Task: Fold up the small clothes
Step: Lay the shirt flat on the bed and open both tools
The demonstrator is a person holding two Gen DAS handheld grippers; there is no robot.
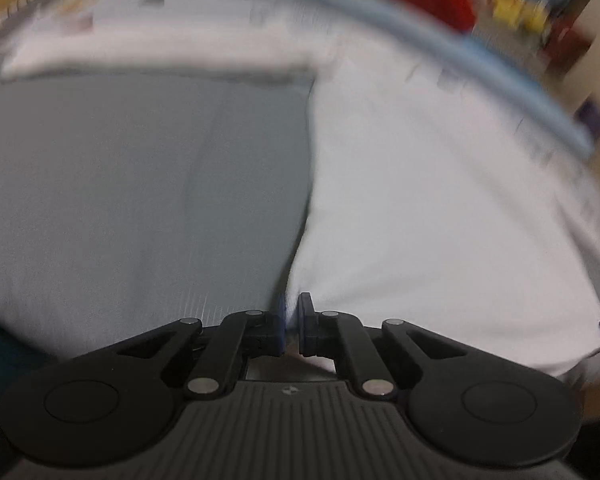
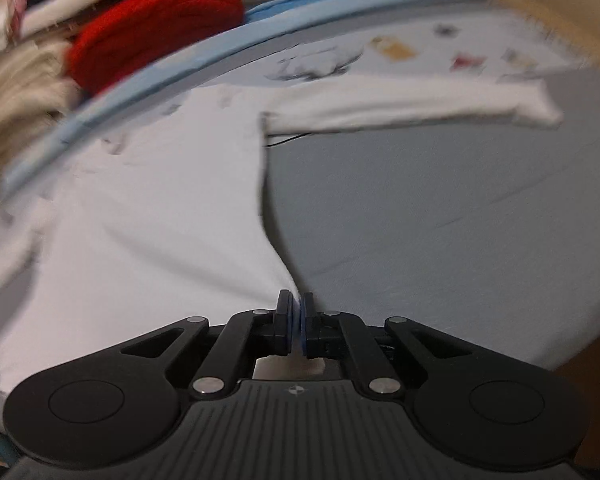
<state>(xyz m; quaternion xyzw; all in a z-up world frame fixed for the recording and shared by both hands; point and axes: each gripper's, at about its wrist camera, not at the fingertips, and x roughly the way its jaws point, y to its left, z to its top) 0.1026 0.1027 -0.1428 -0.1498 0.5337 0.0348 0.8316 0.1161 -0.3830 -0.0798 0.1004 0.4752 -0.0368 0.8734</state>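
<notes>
You hold both the left gripper (image 1: 291,322) and the right gripper (image 2: 296,322) closed on the white garment's (image 2: 140,220) edge, so you can fold it over.

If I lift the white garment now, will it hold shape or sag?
Probably sag: the white garment curves limply up to the right hand-held gripper. Likely light; the left hand-held gripper pinches just its edge. Its sleeve may trail.

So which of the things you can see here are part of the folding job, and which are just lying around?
Part of the job:
- white garment
- left gripper, shut on its edge
- right gripper, shut on its edge

Lying about:
- red fabric bundle
- beige cloth pile
- grey sheet
</notes>
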